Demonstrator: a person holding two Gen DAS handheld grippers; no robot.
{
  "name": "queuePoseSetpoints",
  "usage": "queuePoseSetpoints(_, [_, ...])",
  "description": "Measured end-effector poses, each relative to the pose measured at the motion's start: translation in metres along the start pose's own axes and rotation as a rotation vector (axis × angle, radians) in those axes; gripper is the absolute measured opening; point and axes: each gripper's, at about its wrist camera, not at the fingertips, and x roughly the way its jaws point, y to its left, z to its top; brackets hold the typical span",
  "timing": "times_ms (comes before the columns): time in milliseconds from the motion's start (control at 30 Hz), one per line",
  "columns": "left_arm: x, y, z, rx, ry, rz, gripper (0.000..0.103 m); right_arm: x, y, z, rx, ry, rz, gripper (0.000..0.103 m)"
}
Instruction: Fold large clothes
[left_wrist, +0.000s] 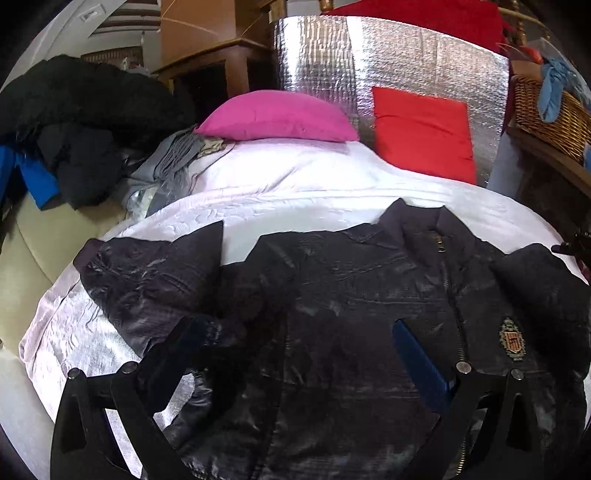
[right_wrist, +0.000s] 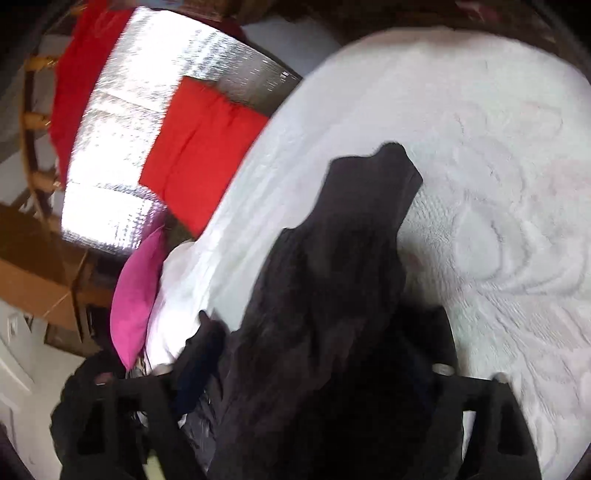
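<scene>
- Left wrist view alone shows the dark quilted zip-up jacket (left_wrist: 351, 314) spread on the white bedspread (left_wrist: 295, 192), collar towards the pink pillow (left_wrist: 277, 116), chest crest showing.
- Left gripper (left_wrist: 295, 325) jaws gape wide over it, empty.
- Right wrist view, blurred: a sleeve lies between the right gripper (right_wrist: 317, 332) jaws; grip unclear.

A glossy black quilted zip jacket (left_wrist: 351, 295) bears a gold-and-red embroidered crest (left_wrist: 511, 338) at lower right. It lies on a white embossed bedspread (left_wrist: 295, 184). Upper centre sit a magenta pillow (left_wrist: 277, 116), a red cushion (left_wrist: 424, 133) and silver foil sheeting (left_wrist: 332, 62).

Dark shiny padded jacket (left_wrist: 351, 295) lies spread front-up, zipped, sleeves out.
</scene>
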Motion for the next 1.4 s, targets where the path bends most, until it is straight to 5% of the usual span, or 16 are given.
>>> queuePoseSetpoints(67, [0.004, 0.004, 0.001, -0.011, 0.015, -0.001, 0.103, 0.005, 0.000, 0.003, -0.003, 0.000, -0.019, 0.069])
queuePoseSetpoints(133, [0.007, 0.006, 0.003, -0.022, 0.022, -0.004, 0.103, 0.008, 0.002, 0.001, -0.025, -0.010, -0.042, 0.040])
queuePoseSetpoints(233, [0.006, 0.007, 0.006, -0.039, 0.021, -0.003, 0.103, -0.005, 0.015, -0.004, -0.090, -0.061, -0.007, 0.026])
queuePoseSetpoints(433, [0.004, 0.016, 0.012, -0.092, 0.012, 0.008, 0.103, -0.038, 0.078, -0.046, -0.299, -0.090, 0.114, 0.023])
queuePoseSetpoints(667, [0.001, 0.049, 0.022, -0.173, -0.008, 0.079, 0.103, -0.045, 0.133, -0.137, -0.462, 0.042, 0.248, 0.023])
queuePoseSetpoints(967, [0.004, 0.064, 0.017, -0.196, 0.008, 0.073, 0.103, -0.006, 0.107, -0.240, -0.474, 0.292, 0.259, 0.024])
queuePoseSetpoints(1067, [0.002, 0.054, 0.015, -0.162, 0.010, 0.030, 0.103, -0.002, 0.087, -0.247, -0.439, 0.391, 0.238, 0.031])
queuePoseSetpoints(1133, [0.001, 0.045, 0.015, -0.135, 0.006, 0.001, 0.103, -0.010, 0.073, -0.244, -0.419, 0.415, 0.255, 0.084])
queuePoseSetpoints(1167, [0.000, 0.039, 0.015, -0.114, 0.000, -0.021, 0.103, -0.022, 0.067, -0.239, -0.408, 0.389, 0.282, 0.090])
queuePoseSetpoints(1300, [-0.007, 0.016, 0.013, -0.059, -0.019, -0.128, 0.103, -0.068, 0.063, -0.211, -0.460, 0.286, 0.308, 0.090])
queuePoseSetpoints(1400, [-0.014, -0.013, 0.009, 0.014, -0.034, -0.210, 0.103, -0.112, 0.050, -0.174, -0.433, 0.088, 0.291, 0.090])
